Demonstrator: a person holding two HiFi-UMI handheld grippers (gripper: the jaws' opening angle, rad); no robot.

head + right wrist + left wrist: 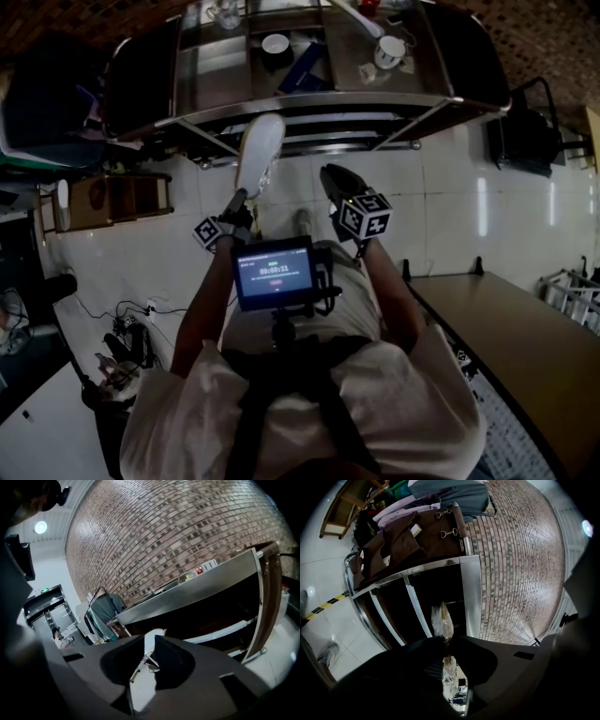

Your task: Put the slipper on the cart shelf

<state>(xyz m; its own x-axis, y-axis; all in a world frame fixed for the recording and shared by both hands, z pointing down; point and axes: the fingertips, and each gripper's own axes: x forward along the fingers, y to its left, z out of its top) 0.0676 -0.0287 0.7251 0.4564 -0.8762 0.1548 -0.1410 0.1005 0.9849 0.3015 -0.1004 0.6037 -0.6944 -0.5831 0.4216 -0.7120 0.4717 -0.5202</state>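
A white slipper (260,155) hangs sole-up in front of the steel cart (309,101), over the floor just short of its lower shelves. My left gripper (236,204) is shut on the slipper's heel end. In the left gripper view the slipper (442,620) shows edge-on in clear wrap, pinched between the jaws, with the cart's dark shelves (417,606) behind it. My right gripper (336,183) hovers to the right of the slipper and apart from it. Its jaws stand a narrow gap apart with nothing between them (149,641).
The cart top carries a cup (389,52), a bowl (276,44) and a blue item (302,70). Brown bags (417,536) hang on the cart's end. A wooden table (506,337) is at the right, cables (122,328) lie on the floor at the left, and a brick wall (187,531) stands behind.
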